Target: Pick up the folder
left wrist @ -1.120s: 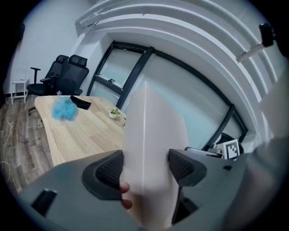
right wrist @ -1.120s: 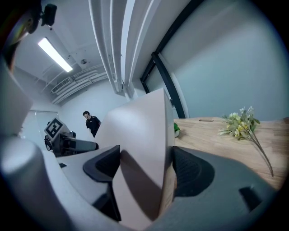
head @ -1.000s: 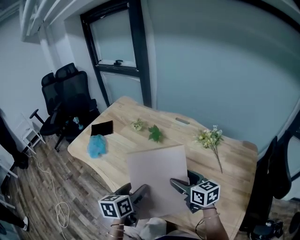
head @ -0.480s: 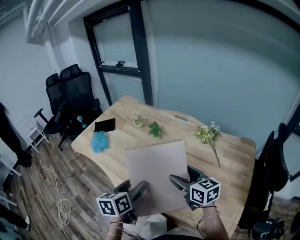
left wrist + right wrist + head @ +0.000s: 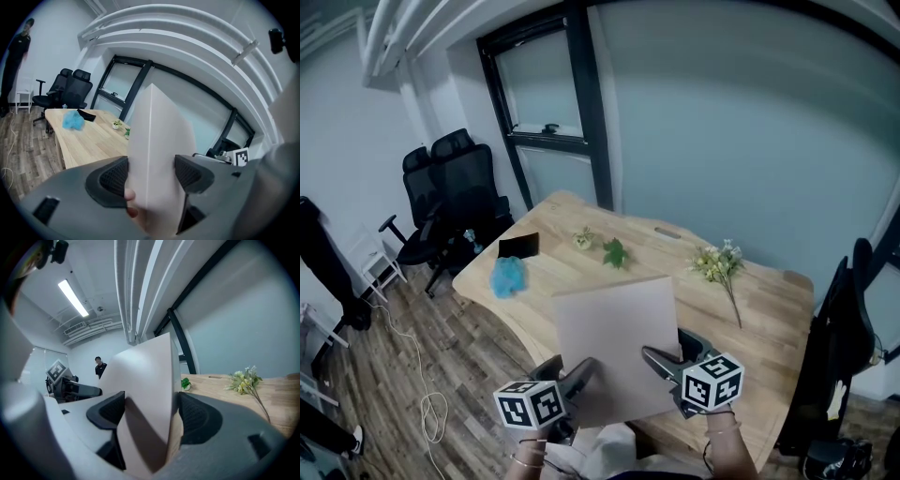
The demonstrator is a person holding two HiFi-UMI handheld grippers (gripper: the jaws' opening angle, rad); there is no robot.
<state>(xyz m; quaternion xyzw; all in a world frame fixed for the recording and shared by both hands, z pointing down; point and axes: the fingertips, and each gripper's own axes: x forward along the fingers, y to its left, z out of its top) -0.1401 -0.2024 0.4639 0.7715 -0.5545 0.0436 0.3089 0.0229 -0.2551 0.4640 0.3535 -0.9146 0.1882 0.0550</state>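
Observation:
The folder [image 5: 614,347] is a pale, stiff sheet held up in the air above the near edge of the wooden table [image 5: 769,309]. My left gripper [image 5: 577,375] is shut on its lower left edge, and my right gripper [image 5: 661,361] is shut on its lower right edge. In the left gripper view the folder [image 5: 159,154] stands edge-on between the dark pads of the left gripper [image 5: 150,176], and a fingertip shows beside it. In the right gripper view the folder [image 5: 145,390] fills the gap of the right gripper [image 5: 150,416].
On the table lie a blue fluffy thing [image 5: 508,276], a black flat item [image 5: 518,247], a small potted plant [image 5: 583,240], a green leaf [image 5: 615,252] and a flower bunch [image 5: 719,267]. Black office chairs [image 5: 450,197] stand at the left, another chair [image 5: 848,319] at the right. A cable [image 5: 431,412] lies on the floor.
The head view has drifted, so the table and chairs sit slightly further right. A dark-clothed person has come into view at the left edge. Both grippers keep hold of the folder.

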